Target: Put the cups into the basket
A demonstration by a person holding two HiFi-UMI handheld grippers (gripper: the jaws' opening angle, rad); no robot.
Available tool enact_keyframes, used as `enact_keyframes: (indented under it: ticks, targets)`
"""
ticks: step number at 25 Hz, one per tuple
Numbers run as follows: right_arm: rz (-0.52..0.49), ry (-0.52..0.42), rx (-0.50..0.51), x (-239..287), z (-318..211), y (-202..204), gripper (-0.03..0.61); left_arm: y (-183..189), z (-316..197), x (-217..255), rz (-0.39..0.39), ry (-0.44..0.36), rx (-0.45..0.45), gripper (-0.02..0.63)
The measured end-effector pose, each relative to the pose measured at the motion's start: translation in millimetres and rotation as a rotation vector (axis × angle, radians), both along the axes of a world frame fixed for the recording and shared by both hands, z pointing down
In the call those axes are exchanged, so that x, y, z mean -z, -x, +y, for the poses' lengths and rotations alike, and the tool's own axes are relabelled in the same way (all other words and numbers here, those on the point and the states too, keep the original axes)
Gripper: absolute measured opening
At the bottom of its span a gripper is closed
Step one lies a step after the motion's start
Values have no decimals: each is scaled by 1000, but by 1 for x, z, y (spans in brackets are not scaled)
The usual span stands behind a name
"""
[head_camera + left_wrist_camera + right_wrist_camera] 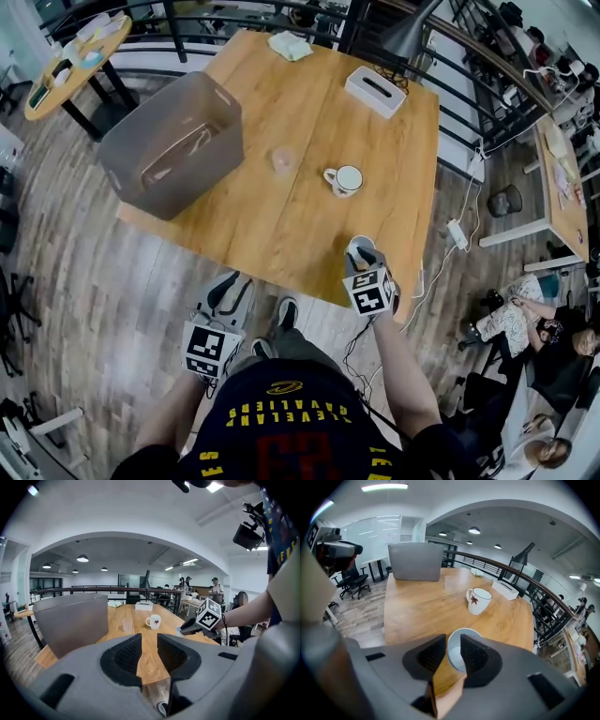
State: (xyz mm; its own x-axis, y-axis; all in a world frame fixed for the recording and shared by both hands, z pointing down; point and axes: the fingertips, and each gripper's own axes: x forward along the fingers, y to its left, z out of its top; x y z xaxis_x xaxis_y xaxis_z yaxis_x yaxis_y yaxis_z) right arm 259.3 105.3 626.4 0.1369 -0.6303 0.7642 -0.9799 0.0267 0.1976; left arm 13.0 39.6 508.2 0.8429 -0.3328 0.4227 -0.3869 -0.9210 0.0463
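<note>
Hovering at the near edge of the counter [281, 225], the right claw [367, 260], jaws spread and pinching nothing, lines up over a pale cup [456, 654]. The left claw [149, 656], narrowly parted and empty, hangs off the counter. A starred mug [345, 179] and a clear cup [283, 160] also stand outside the grey basket [173, 145]. An off-centre nudge could send the edge-side cup to the floor [84, 281]. The person's shirt [281, 412] reads "Cleveland Cavaliers".

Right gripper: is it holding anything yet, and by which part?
Nothing yet. The right gripper hangs over the pale cup, fingers apart, not closed on it. The left gripper is empty too.
</note>
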Motion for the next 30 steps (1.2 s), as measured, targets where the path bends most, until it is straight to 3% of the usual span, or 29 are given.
enact_keyframes:
  ticks: [4,7,10,16,20,24,30]
  targets:
    - [-1,83,81,-12,-7,7,99,-37,-8,-3,-11,6,-50,91]
    - [23,150,132,-23,-1,13,34,-66,-7,-1,-8,-6,-107,91]
    - [35,183,182,-29,6,22,24,-88,-3,5,-8,-19,-158,91]
    - [43,39,114,20,0,-9,21,-141,-5,20,3,-33,-237,91]
    - [49,-41,106,60,-11,-22,20,-152,-16,29,18,-58,-241,91]
    - [33,-130,140,101,-37,-19,20,-146,-40,43,57,-101,-201,91]
    - [-43,-276,243,157,-110,16,20,-104,-99,69,99,-178,-96,91]
